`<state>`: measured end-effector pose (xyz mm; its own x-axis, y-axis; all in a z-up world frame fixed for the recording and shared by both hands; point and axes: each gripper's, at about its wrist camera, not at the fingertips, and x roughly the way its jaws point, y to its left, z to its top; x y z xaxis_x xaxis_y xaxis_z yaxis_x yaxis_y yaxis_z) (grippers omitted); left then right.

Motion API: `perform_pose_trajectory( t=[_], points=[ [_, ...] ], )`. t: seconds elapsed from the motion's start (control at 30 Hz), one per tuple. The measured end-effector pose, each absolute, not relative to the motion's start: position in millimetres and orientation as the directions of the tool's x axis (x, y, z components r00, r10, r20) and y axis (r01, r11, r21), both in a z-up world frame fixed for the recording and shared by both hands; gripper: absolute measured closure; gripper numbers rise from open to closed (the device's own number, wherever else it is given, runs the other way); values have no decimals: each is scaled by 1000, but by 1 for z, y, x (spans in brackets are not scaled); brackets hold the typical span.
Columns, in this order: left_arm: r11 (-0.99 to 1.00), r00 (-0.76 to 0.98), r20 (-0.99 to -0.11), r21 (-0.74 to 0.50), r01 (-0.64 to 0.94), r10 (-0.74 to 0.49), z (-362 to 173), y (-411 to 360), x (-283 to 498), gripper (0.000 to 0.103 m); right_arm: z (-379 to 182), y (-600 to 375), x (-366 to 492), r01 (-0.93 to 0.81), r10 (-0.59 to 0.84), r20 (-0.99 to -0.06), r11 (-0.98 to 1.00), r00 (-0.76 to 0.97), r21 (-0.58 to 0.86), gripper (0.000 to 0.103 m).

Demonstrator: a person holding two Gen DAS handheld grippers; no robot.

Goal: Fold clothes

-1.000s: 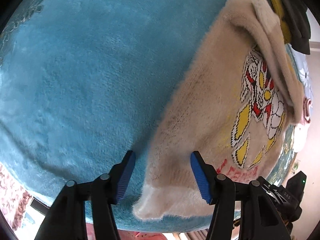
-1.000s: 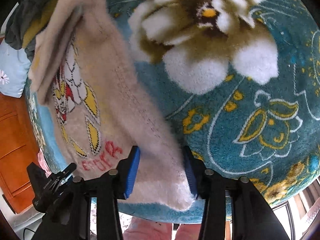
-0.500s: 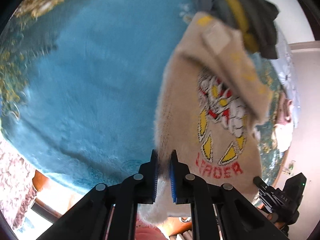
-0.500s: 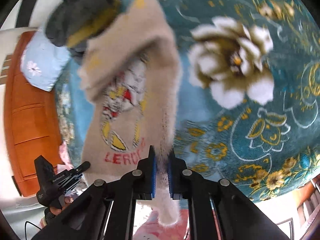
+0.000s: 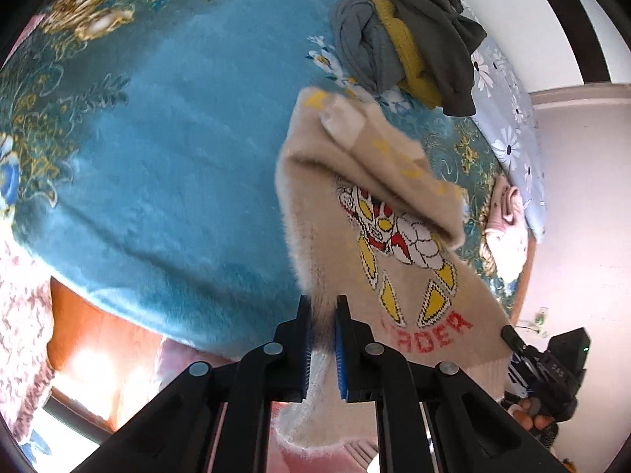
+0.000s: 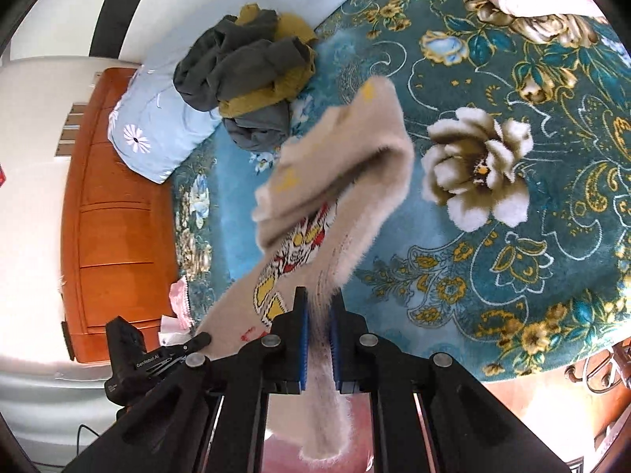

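A fuzzy beige sweater with a red, yellow and white figure and red letters hangs in the air above the bed, its sleeves folded across the front. My left gripper is shut on its left hem edge. My right gripper is shut on the right hem edge of the sweater. Each gripper shows at the edge of the other's view, the right gripper and the left gripper. The hem hangs below both jaws.
A teal floral blanket covers the bed. A heap of grey and mustard clothes lies at the far end by a blue daisy pillow. Pink cloth lies near the bed's edge. An orange wooden cabinet stands beside it.
Both grippers closed on the sweater's hem edges and lifted it off the blanket. The cameras have pulled back and up, so more of the bed shows.
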<state>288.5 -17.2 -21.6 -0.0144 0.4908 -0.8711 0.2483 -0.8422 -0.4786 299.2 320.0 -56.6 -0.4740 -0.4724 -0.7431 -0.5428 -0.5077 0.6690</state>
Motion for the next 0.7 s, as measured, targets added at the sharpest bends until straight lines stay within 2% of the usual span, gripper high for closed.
perform_pose_trajectory(
  t=[0.27, 0.4, 0.7],
  points=[
    [-743, -3, -827, -506, 439, 562, -49, -38, 257, 92, -68, 336, 281, -614, -474, -742, -426, -474, 664, 94],
    [-646, -20, -776, -538, 541, 630, -68, -40, 227, 92, -77, 347, 265, -672, -478, -746, -357, -465, 648, 94],
    [-576, -11, -732, -545, 609, 681, -104, -31, 157, 92, -102, 378, 209, -789, -450, -786, -243, -423, 564, 94]
  ],
)
